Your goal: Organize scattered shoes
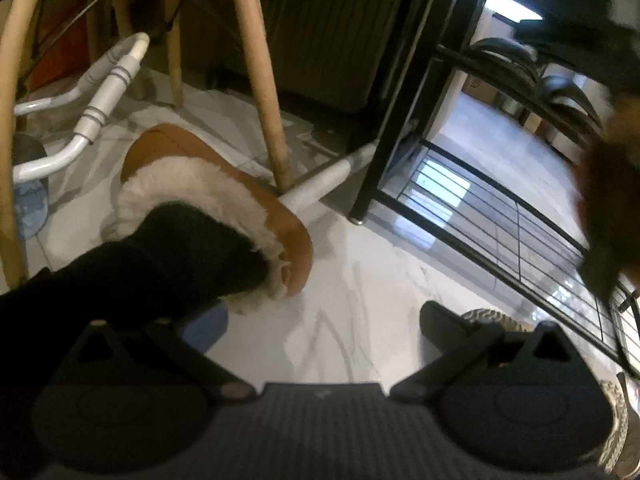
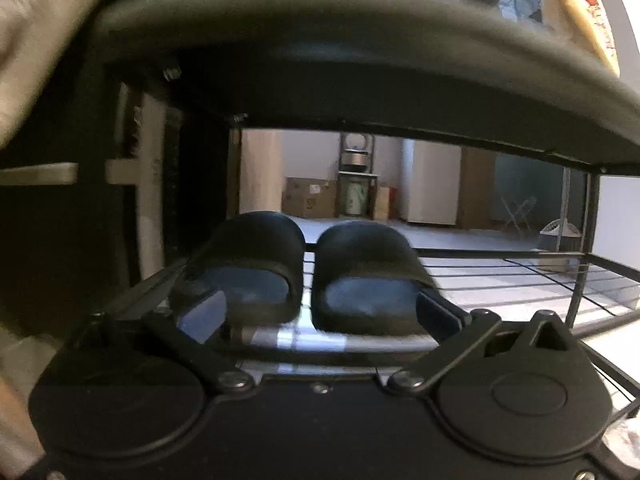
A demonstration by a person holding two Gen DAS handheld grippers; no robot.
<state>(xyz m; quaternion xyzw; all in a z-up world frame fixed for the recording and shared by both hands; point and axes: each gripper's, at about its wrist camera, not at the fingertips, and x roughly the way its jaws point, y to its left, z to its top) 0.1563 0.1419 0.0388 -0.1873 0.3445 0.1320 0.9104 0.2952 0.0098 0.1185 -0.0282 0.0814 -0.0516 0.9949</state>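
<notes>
With the right gripper [image 2: 320,314] wide open, the two black rubber slippers [image 2: 304,272] may slide off the black wire shelf [image 2: 520,276].

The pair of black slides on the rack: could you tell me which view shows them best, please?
The right wrist view: the black slides sit side by side on the wire shelf, close and central. The left wrist view shows only dark curved shapes, distant and blurred.

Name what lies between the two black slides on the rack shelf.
Only a narrow strip of wire shelf, right wrist view; left slide and right slide sit side by side.
</notes>
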